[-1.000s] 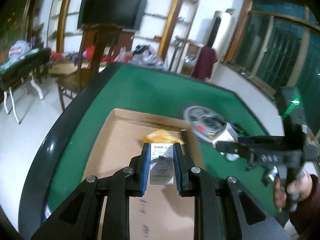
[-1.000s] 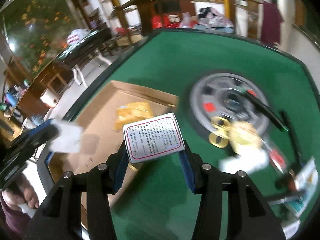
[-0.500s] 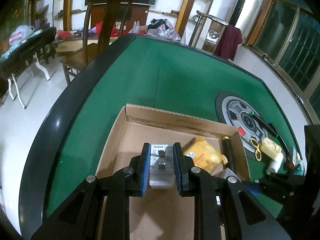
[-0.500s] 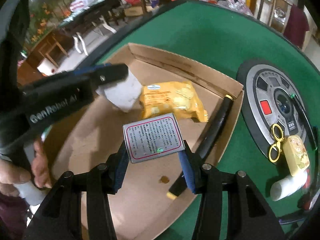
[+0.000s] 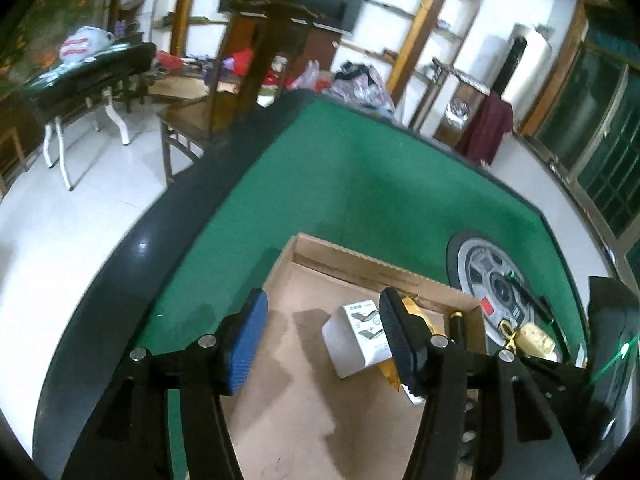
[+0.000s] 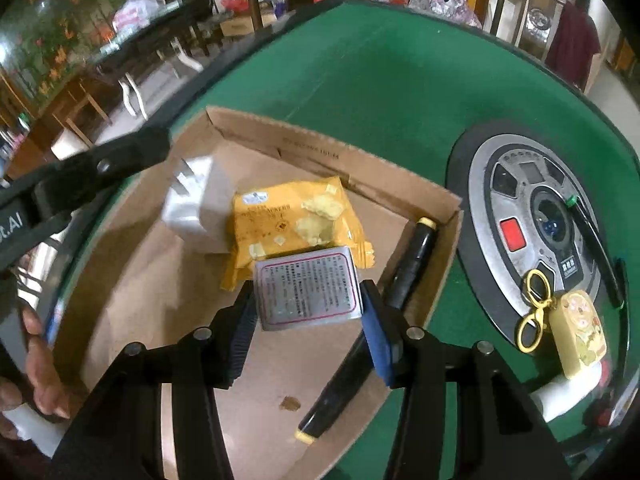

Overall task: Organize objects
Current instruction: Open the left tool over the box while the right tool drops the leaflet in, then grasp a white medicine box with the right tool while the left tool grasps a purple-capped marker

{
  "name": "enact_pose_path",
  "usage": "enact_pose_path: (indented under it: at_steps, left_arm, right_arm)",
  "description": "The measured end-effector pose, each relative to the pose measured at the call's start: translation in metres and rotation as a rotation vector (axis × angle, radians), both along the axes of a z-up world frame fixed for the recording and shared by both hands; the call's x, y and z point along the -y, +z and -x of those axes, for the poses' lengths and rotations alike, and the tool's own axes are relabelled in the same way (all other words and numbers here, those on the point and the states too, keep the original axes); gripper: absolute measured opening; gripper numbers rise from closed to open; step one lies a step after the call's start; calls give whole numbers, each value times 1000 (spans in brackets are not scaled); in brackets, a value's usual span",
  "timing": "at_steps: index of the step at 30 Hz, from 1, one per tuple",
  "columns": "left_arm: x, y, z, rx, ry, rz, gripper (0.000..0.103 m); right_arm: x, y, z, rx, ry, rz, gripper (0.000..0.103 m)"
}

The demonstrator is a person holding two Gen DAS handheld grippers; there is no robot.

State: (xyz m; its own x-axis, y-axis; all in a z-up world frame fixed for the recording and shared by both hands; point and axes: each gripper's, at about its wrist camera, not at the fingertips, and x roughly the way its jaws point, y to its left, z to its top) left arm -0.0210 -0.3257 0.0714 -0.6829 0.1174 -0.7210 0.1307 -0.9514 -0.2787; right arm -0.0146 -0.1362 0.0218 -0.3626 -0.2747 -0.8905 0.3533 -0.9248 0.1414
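A shallow cardboard box (image 5: pixel 360 268) (image 6: pixel 320 152) lies on the green table. In it are a white plug adapter (image 5: pixel 354 338) (image 6: pixel 198 206), a yellow snack packet (image 6: pixel 296 220) (image 5: pixel 418 312) and a long black marker with yellow ends (image 6: pixel 380 312). My left gripper (image 5: pixel 322 338) is open above the box, with the adapter lying free between its fingers. My right gripper (image 6: pixel 306 320) is shut on a small silver printed packet (image 6: pixel 306 288), low over the box beside the snack packet.
On the table right of the box is a round grey console (image 6: pixel 536 216) (image 5: pixel 492 280). Yellow scissors (image 6: pixel 534 312), a small yellow case (image 6: pixel 580 332) and a white tube (image 6: pixel 560 396) lie near it. Chairs and a side table stand beyond the table's black rim.
My left gripper has opened and let go of the white adapter, which now lies in the box. My right gripper has carried the silver packet lower into the box.
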Motion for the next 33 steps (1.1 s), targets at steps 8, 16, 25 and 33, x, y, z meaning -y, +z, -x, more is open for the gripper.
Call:
enact_pose_path:
  at_steps: [8, 16, 25, 33]
  left_arm:
    - [-11, 16, -18, -101, -75, -172, 55]
    - [-43, 9, -4, -72, -198, -248, 55]
    - [-95, 34, -26, -88, -303, -189, 61]
    - [-219, 30, -55, -109, -586, 101, 87]
  right_arm:
    - [-48, 44, -29, -116, -91, 77, 59]
    - [-136, 68, -76, -226, -206, 51, 69]
    - [-246, 59, -112, -205, -402, 88, 69]
    - [-348, 31, -143, -189, -634, 168, 69]
